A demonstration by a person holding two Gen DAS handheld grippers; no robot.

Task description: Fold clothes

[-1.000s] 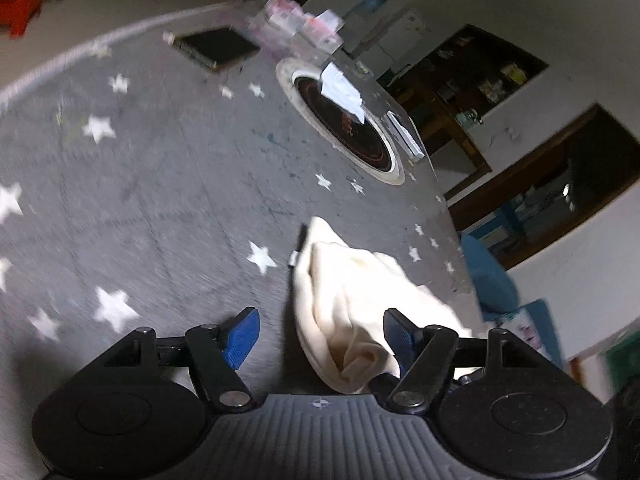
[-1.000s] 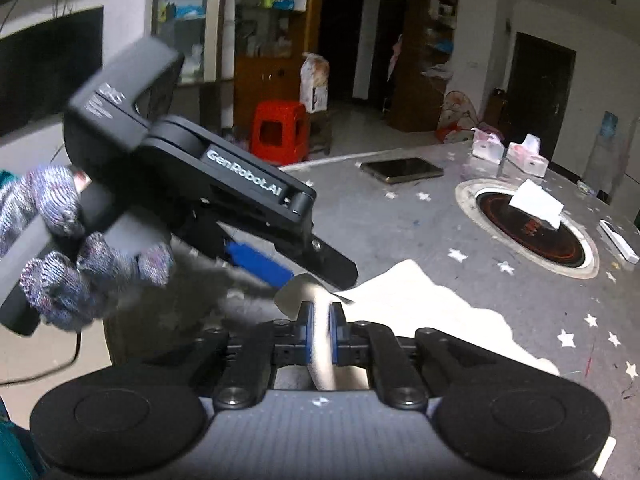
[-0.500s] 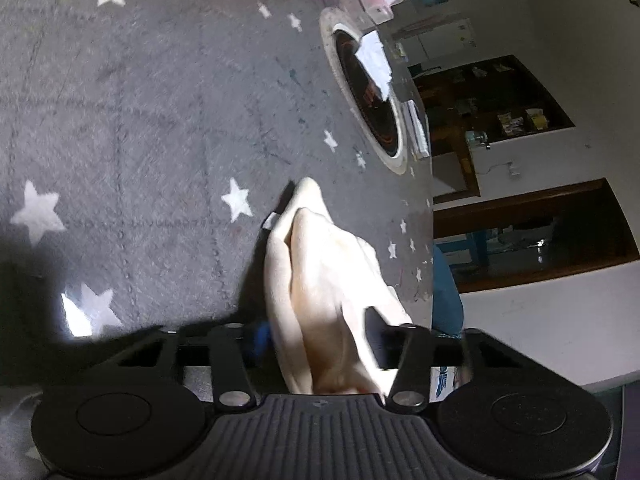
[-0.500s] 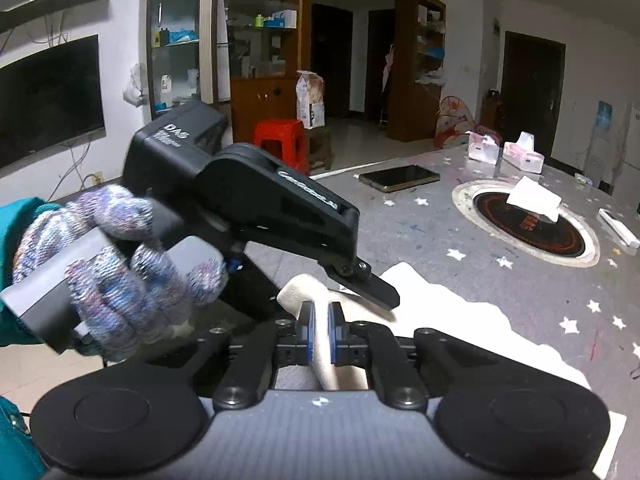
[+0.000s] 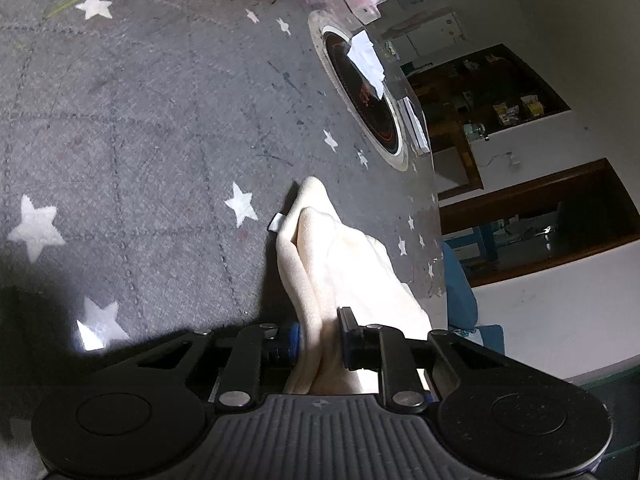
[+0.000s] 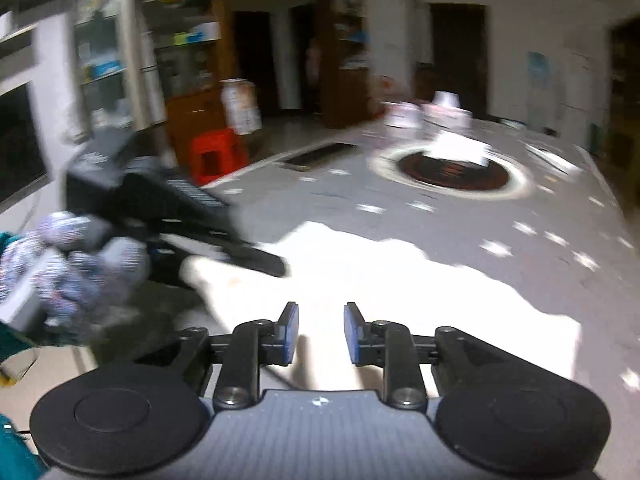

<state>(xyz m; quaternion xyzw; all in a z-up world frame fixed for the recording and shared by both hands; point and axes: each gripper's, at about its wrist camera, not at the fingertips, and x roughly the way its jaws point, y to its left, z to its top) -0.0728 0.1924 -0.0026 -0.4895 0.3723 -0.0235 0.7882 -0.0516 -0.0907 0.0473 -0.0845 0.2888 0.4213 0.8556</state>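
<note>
Left gripper (image 5: 318, 334) jaws, just closing, clamped on bunched cream cloth (image 5: 340, 264) at near edge of surface (image 5: 140, 120). Right gripper (image 6: 320, 334) jaws apart, just opening, cloth released. Risked lopsided fold if layers slipped.

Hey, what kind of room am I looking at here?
Most likely a home living or dining room. A round table under a grey star-print cloth has a built-in hotplate, with tissue packs on it, and wooden cabinets and a red plastic stool behind.
</note>
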